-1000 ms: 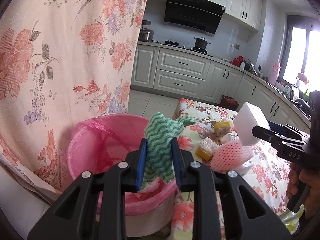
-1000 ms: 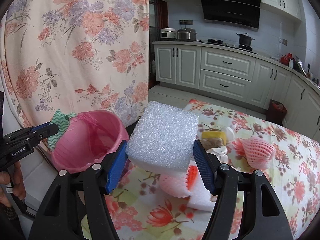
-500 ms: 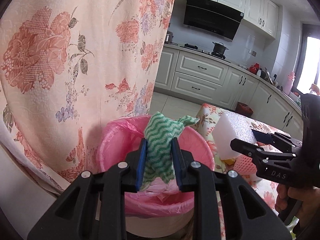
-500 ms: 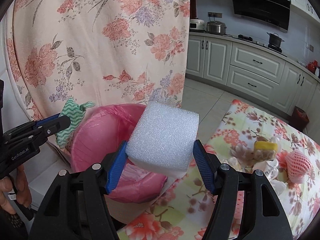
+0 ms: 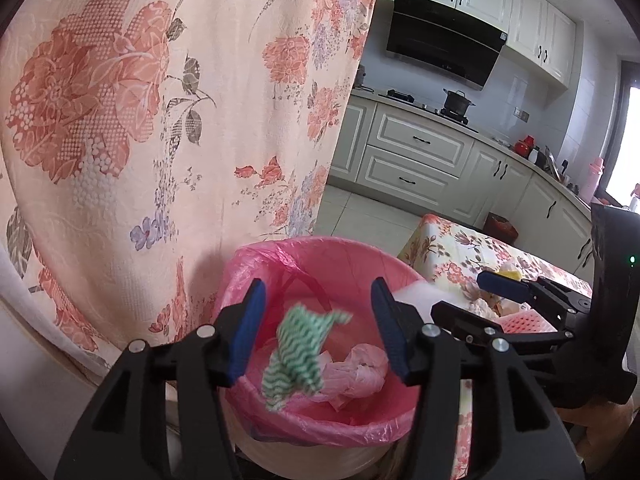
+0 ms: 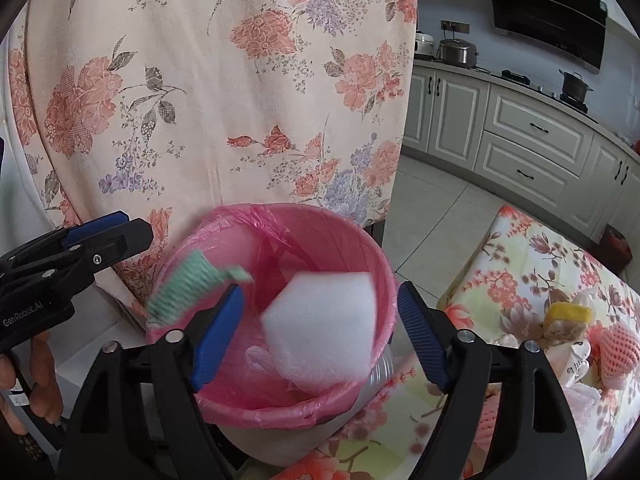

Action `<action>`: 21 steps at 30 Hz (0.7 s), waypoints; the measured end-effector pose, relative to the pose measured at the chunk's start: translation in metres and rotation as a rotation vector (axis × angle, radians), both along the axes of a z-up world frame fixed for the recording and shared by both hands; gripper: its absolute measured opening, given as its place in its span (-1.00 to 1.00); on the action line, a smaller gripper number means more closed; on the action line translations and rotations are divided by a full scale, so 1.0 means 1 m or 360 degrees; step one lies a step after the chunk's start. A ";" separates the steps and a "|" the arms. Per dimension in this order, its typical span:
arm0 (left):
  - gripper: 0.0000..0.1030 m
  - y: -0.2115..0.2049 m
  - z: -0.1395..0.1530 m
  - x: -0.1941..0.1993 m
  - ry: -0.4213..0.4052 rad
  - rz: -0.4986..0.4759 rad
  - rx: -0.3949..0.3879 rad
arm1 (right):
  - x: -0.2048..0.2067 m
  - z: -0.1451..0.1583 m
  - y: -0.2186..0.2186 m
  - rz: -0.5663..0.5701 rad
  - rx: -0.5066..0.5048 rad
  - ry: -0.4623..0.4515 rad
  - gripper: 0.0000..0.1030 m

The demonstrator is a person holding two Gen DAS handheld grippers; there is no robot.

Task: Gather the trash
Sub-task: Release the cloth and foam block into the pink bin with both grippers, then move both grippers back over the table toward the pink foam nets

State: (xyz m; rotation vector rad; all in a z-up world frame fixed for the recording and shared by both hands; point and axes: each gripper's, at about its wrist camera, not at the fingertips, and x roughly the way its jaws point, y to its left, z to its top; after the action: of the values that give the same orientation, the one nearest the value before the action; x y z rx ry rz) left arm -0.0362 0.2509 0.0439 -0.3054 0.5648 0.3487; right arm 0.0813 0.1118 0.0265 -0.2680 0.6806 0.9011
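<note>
A bin with a pink liner (image 5: 352, 256) (image 6: 360, 240) stands below both grippers. My left gripper (image 5: 316, 328) is open above it; the green-and-white wavy cloth (image 5: 300, 354) is loose between its jaws, blurred, dropping into the bin, and it also shows in the right wrist view (image 6: 188, 292). My right gripper (image 6: 320, 336) is open; the white foam block (image 6: 324, 328) is loose between its jaws, tilted, over the bin's mouth. Crumpled pink plastic (image 5: 360, 368) lies inside the bin.
A floral curtain (image 5: 160, 120) hangs right behind the bin. A table with a floral cloth (image 6: 520, 280) stands to the right, holding a yellow packet (image 6: 568, 314), a pink foam net (image 6: 616, 344) and other scraps. Kitchen cabinets (image 5: 420, 160) line the far wall.
Both grippers have opened over the bin. The green cloth and the white foam block have left the jaws and are falling into the bin. Both cameras moved closer to the bin.
</note>
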 end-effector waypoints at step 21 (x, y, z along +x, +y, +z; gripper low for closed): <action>0.20 -0.041 -0.001 -0.005 -0.0018 -0.0105 -0.0039 | -0.005 0.023 -0.101 -0.0225 0.0056 -0.0107 0.54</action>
State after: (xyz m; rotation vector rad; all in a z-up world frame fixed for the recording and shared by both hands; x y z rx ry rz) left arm -0.0411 0.2095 0.0426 -0.3114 0.5667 0.2761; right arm 0.0758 0.0108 0.0497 -0.2153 0.6134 0.7651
